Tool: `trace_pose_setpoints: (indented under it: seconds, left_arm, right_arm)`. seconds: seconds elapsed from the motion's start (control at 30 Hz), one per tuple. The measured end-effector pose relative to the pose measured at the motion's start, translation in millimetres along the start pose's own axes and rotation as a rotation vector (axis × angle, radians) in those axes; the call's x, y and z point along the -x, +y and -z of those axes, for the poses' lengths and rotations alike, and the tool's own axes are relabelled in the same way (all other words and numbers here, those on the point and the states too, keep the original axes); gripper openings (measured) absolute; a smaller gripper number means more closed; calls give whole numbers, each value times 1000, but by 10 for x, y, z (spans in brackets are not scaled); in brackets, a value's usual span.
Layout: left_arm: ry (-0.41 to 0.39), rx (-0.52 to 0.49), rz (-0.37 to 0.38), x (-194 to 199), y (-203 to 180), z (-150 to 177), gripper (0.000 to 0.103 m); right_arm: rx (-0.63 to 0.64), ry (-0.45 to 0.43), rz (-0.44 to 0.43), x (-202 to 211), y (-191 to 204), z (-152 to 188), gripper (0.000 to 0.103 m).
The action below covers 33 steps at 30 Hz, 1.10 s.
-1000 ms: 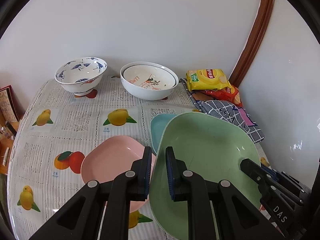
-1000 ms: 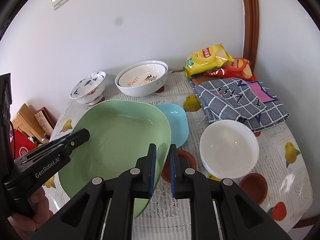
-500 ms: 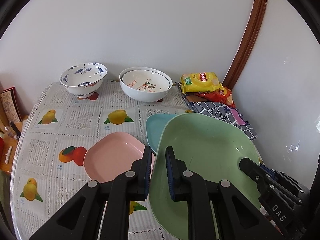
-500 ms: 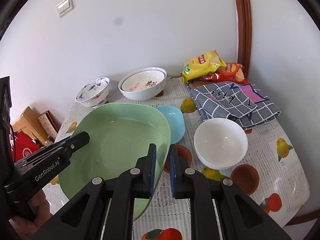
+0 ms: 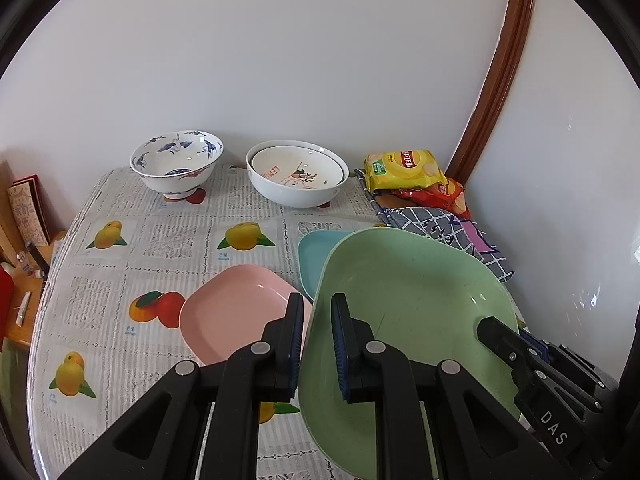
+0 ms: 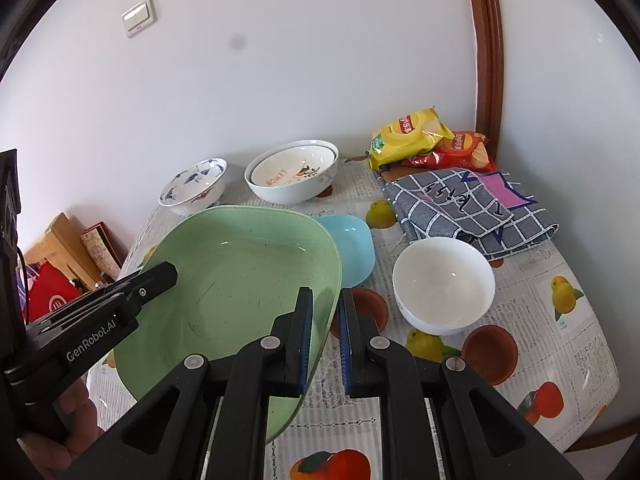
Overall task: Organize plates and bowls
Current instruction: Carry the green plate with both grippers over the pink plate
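Both grippers are clamping one green plate: the left gripper [image 5: 314, 344] is pinching its left rim, the right gripper [image 6: 325, 336] its right rim, jaws narrowed onto the thin edge in each case. The green plate [image 5: 408, 312] is sitting tilted between them above the table [image 5: 168, 240], which is carrying a fruit-print cloth.

Obstructions, largest first. The green plate is covering most of the light blue plate [image 6: 352, 248] lying behind it, and in the left wrist view it is hiding the right half of the table. A grey checked cloth [image 6: 472, 208] is lying folded at the far right, touching the snack bags. A pink plate [image 5: 236, 312] is lying flat just left of the green plate, partly behind the left gripper's finger. Two nested white bowls [image 5: 296, 178], the inner one printed with lettering, are standing at the back near the wall. A plain white bowl [image 6: 442, 284] is standing upright just right of the right gripper, apart from the blue plate. A blue-patterned bowl [image 5: 177, 164] is standing at the back left. A yellow chip bag [image 6: 408, 134] is lying over a red chip bag [image 6: 460, 152] in the far corner.
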<state>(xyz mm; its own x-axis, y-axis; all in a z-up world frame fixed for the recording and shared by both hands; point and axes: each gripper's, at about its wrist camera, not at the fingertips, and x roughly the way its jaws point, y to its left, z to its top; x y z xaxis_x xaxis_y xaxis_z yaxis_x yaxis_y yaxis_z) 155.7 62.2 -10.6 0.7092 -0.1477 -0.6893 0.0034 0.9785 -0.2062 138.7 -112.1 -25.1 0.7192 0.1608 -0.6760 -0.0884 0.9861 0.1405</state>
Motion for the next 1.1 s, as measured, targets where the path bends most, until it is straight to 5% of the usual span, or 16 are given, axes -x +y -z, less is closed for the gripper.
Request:
trace_pose_setpoints:
  seconds: [1.1]
  left_arm:
    - [93,110,-54,-316,591,315,14]
  right_arm:
    - [58,132,-31,-556,387,258,12]
